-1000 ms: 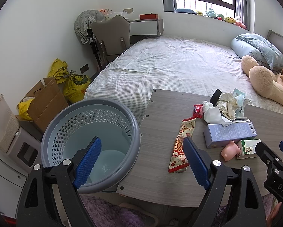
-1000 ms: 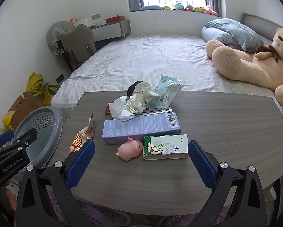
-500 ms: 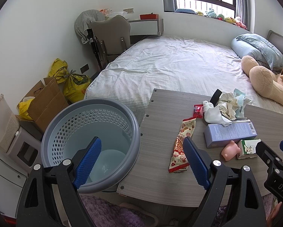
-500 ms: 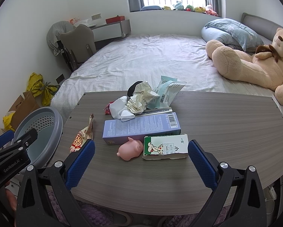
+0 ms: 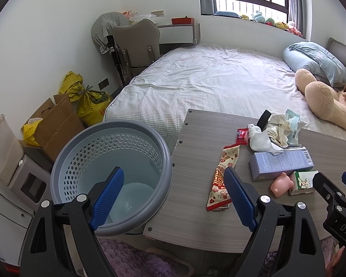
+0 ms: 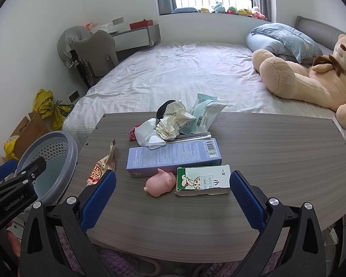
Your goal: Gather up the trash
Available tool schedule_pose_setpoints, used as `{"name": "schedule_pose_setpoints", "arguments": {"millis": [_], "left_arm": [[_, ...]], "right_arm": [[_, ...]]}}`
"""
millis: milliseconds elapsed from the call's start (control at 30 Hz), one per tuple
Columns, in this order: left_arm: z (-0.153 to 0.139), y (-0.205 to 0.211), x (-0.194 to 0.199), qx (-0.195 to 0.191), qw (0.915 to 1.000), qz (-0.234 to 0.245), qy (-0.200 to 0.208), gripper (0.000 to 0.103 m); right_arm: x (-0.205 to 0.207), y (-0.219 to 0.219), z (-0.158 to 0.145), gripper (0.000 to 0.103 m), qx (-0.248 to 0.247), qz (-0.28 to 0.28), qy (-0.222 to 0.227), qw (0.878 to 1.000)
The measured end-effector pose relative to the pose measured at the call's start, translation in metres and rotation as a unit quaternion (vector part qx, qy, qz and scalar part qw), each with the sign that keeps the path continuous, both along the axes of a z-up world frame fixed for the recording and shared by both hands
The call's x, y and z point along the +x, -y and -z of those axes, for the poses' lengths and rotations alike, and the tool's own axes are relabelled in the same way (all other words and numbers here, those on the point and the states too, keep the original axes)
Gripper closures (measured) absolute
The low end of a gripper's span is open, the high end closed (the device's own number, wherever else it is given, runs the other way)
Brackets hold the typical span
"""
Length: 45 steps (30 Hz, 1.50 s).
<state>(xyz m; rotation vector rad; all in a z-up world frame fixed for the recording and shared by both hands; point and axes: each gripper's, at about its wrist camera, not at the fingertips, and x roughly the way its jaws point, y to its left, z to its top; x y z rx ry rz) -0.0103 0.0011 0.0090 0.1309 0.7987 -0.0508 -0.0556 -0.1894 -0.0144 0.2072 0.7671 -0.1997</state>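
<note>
The left gripper (image 5: 171, 192) hangs with its jaws spread wide and nothing between them, one blue pad over the open mouth of the basket (image 5: 64, 168) and the other over the table's near-left corner beside it. The right gripper (image 6: 173, 196) hovers over the table (image 6: 277, 157) at its near edge, well to the right of the basket, jaws equally wide and empty. Both point forward, side by side, each visible at the edge of the other's view.
</note>
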Motion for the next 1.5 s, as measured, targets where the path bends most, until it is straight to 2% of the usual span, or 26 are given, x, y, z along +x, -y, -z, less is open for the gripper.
{"name": "schedule_pose_setpoints", "arguments": {"millis": [567, 1100, 1500], "left_arm": [[0.008, 0.006, 0.001, 0.0, 0.9999, 0.008, -0.011, 0.019], [0.043, 0.016, 0.014, 0.006, 0.9988, 0.017, -0.045, 0.019], [0.063, 0.018, 0.025, 0.003, 0.9975, 0.023, -0.067, 0.019]], "right_arm": [[-0.004, 0.013, 0.006, 0.006, 0.009, 0.01, -0.008, 1.0], [0.01, 0.044, 0.057, 0.006, 0.025, 0.036, -0.054, 0.998], [0.028, 0.054, 0.072, 0.006, 0.024, 0.036, -0.069, 0.997]]}}
